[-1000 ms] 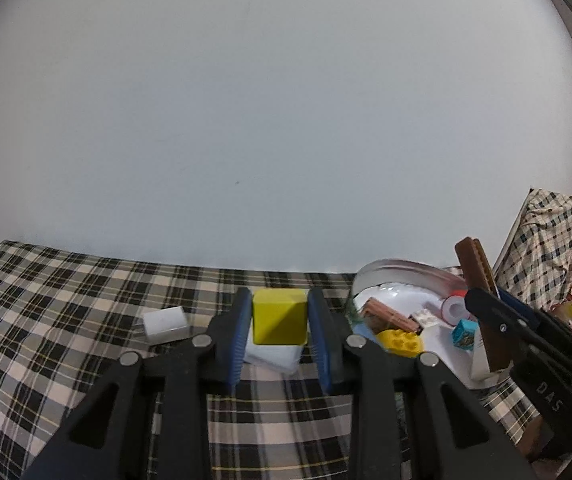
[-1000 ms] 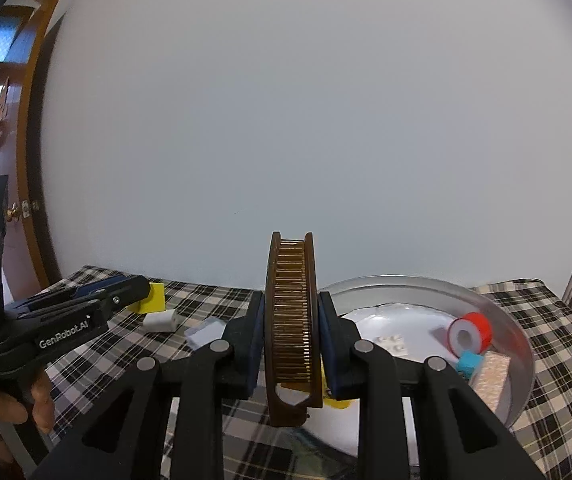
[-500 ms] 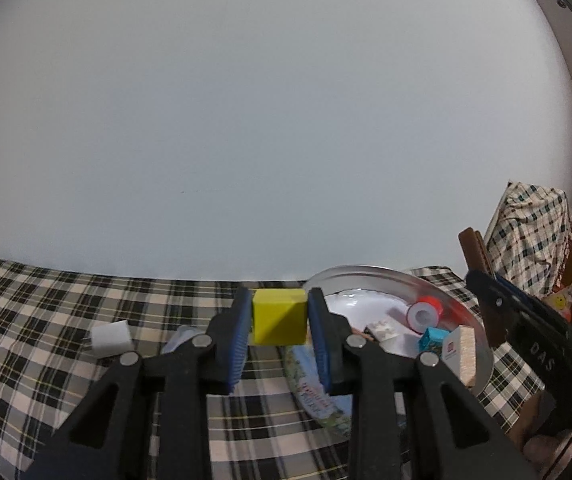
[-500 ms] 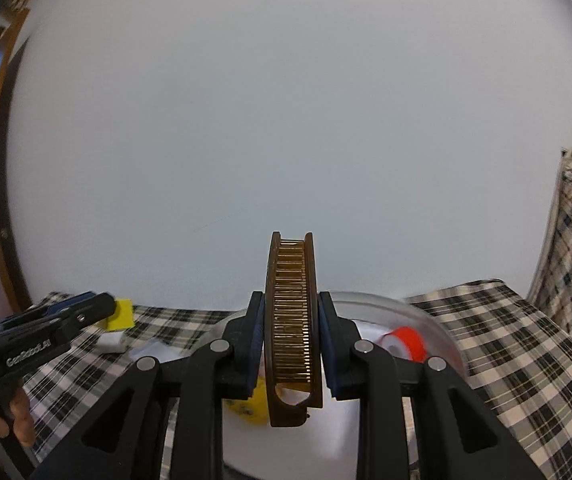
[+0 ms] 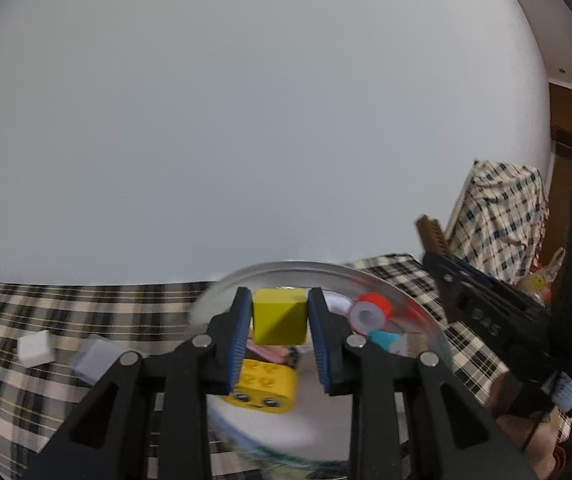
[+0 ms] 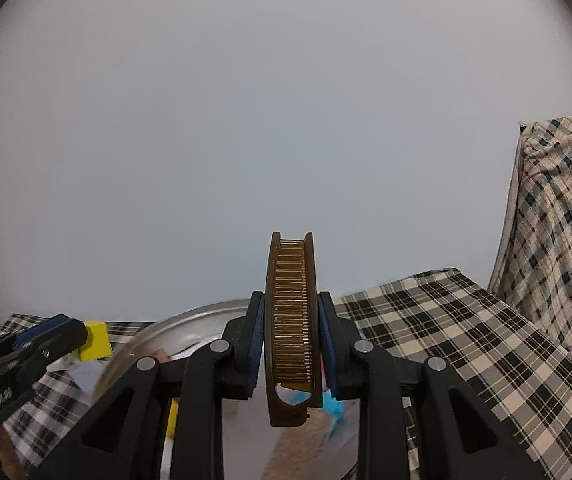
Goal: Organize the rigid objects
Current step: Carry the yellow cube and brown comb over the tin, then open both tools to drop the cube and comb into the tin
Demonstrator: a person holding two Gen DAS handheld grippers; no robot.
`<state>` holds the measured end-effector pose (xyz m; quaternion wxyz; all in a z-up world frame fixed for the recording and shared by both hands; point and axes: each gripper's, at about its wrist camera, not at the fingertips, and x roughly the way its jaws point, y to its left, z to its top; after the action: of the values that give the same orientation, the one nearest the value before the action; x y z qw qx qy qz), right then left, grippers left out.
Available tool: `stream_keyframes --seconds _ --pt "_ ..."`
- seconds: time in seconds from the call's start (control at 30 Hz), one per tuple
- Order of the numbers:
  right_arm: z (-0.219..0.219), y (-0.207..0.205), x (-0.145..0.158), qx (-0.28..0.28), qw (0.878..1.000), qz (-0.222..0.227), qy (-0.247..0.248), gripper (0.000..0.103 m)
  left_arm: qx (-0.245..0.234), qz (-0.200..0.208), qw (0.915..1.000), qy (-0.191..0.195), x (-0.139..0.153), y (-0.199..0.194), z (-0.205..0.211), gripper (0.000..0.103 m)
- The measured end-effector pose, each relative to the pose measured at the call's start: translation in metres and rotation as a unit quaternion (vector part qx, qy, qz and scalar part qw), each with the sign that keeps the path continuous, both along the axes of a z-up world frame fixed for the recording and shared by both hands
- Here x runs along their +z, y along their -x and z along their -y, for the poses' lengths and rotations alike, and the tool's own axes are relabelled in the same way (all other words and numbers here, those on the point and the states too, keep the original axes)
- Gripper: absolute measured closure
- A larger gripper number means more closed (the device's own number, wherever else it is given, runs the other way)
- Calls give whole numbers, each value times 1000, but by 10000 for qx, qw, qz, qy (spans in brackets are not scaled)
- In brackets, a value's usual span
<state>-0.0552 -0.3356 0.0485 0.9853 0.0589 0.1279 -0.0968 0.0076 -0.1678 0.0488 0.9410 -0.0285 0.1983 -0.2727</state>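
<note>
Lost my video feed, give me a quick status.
Left hand-held gripper shut on yellow cube, over the metal tray. Right hand-held gripper shut on brown comb. Nothing blocking the tray.

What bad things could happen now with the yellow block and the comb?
The block hangs in the left tongs over a crowded tray; dropped here, it may hit the toy brick or red roll. The comb sticks up tall in the right tongs and could tip.
</note>
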Motion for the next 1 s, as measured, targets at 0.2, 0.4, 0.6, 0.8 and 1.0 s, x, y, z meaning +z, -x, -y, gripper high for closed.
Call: stream_keyframes --seconds 0.2,0.4,0.6,0.8,1.0 --pt "13 -13 -5 -117 9997 -190 98 76 -246 -71 9995 -183 -10 5 33 76" --pt "22 -24 -11 -82 9992 -393 45 76 -434 -190 9982 -359 -24 7 65 76" --pt "19 -31 -14 62 9983 -572 28 76 -532 -309 9970 -466 -33 7 77 76" --pt "7 -43 -23 198 9958 -848 275 75 -547 -394 9957 -635 -41 7 84 76" --pt "2 -47 -29 267 9941 -981 387 75 -471 -519 9949 -726 -45 0 88 76"
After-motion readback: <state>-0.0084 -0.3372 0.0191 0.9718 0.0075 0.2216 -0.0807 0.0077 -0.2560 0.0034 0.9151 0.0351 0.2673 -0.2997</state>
